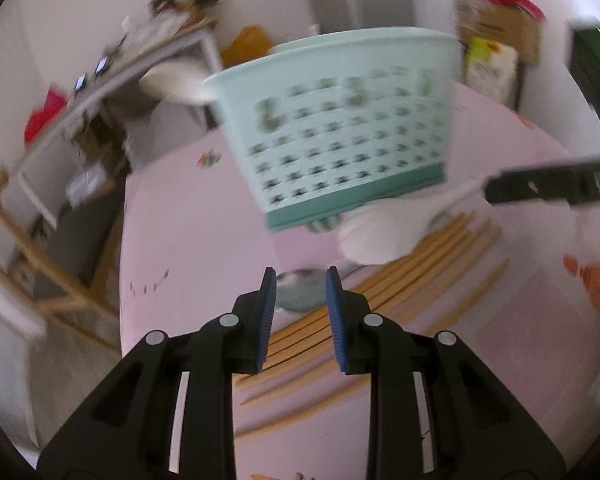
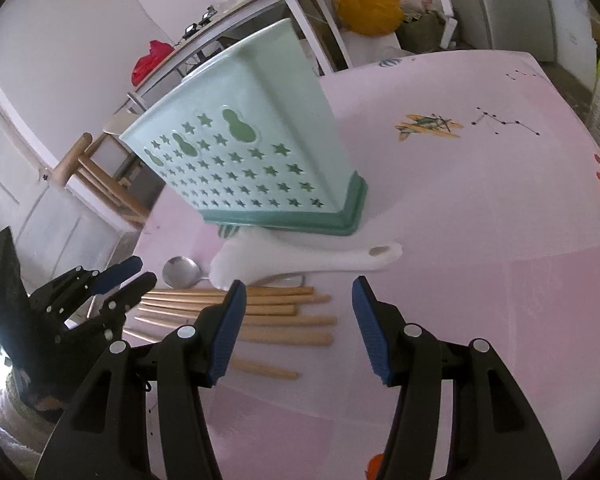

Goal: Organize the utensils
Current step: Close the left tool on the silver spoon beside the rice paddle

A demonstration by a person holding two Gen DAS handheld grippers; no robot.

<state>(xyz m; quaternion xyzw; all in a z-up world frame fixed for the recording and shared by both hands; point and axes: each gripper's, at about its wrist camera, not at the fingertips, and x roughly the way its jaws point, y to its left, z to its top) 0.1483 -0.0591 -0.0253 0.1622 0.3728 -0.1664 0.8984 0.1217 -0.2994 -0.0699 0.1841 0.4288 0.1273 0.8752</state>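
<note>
A mint-green perforated utensil basket [image 1: 340, 128] [image 2: 260, 140] stands on the pink tablecloth [image 2: 480, 220]. In front of it lie a white rice paddle [image 2: 284, 262] [image 1: 376, 236], a metal spoon [image 2: 181, 270] [image 1: 300, 292] and several wooden chopsticks [image 2: 284, 322] [image 1: 420, 256]. My left gripper [image 1: 300, 272] [image 2: 146, 269] hovers over the spoon and the chopstick tips, its jaws a little apart with nothing between them. Above the thick chopstick ends my right gripper [image 2: 300, 284] stands open and holds nothing. One of its black fingers [image 1: 540, 186] shows at the right of the left wrist view, which is blurred.
Past the table's far edge are a wooden chair [image 2: 100, 176], a white side table [image 2: 260, 4] with clutter, a red bag [image 2: 150, 60] and a yellow bag [image 2: 370, 6]. A cardboard box [image 1: 500, 28] stands at the back right.
</note>
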